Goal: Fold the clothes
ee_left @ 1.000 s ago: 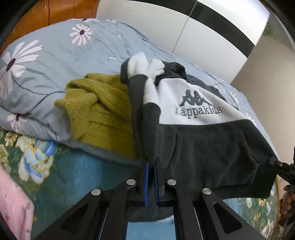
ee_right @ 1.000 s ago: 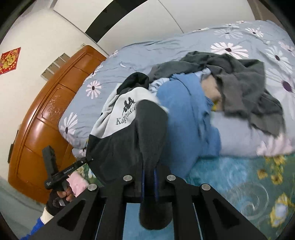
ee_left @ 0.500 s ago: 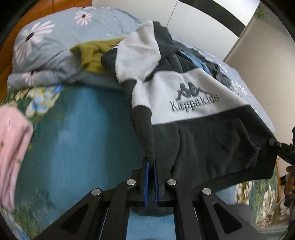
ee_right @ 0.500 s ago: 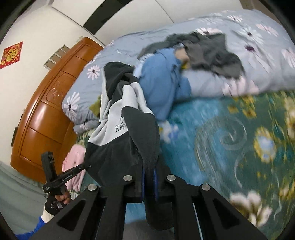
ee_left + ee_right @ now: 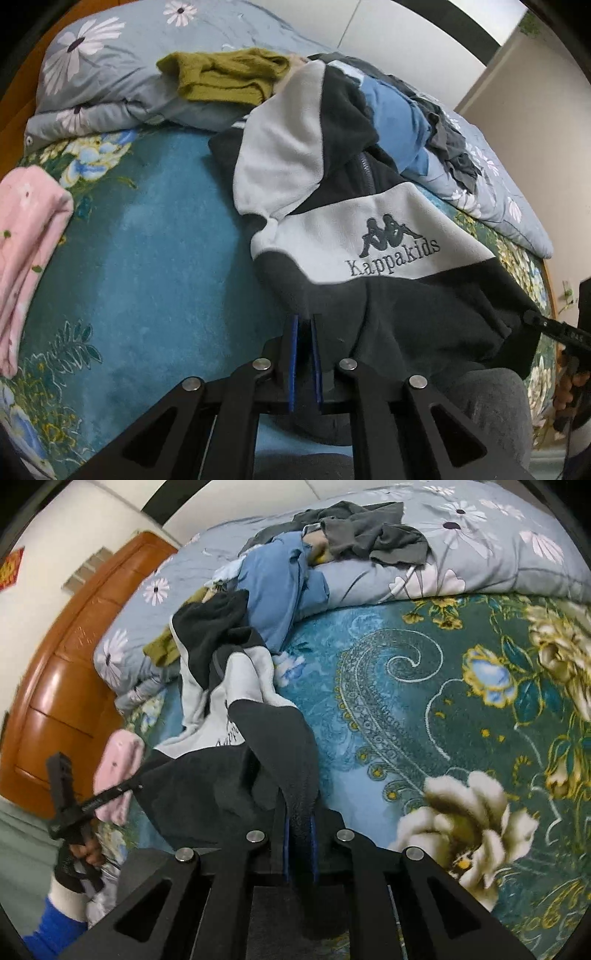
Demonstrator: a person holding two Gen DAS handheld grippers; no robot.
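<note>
A black and white Kappa Kids hoodie (image 5: 369, 236) lies stretched over the teal flowered bedspread (image 5: 155, 258), its hood toward the pillows. My left gripper (image 5: 303, 325) is shut on the hoodie's dark bottom hem at one corner. In the right wrist view the same hoodie (image 5: 236, 738) hangs from my right gripper (image 5: 300, 816), which is shut on the opposite hem corner. Each gripper shows in the other's view: the right gripper (image 5: 532, 316) at the far right, the left gripper (image 5: 133, 785) at the lower left, held by a hand.
An olive knit sweater (image 5: 225, 75), a blue garment (image 5: 277, 587) and grey clothes (image 5: 369, 531) lie piled on the grey daisy duvet (image 5: 480, 554) at the back. A folded pink garment (image 5: 26, 240) rests on the bedspread's left edge. A wooden headboard (image 5: 66, 686) stands behind.
Both grippers have pulled the hoodie back off the clothes pile and lowered it; it now lies spread on the bedspread instead of hanging against the pile.
</note>
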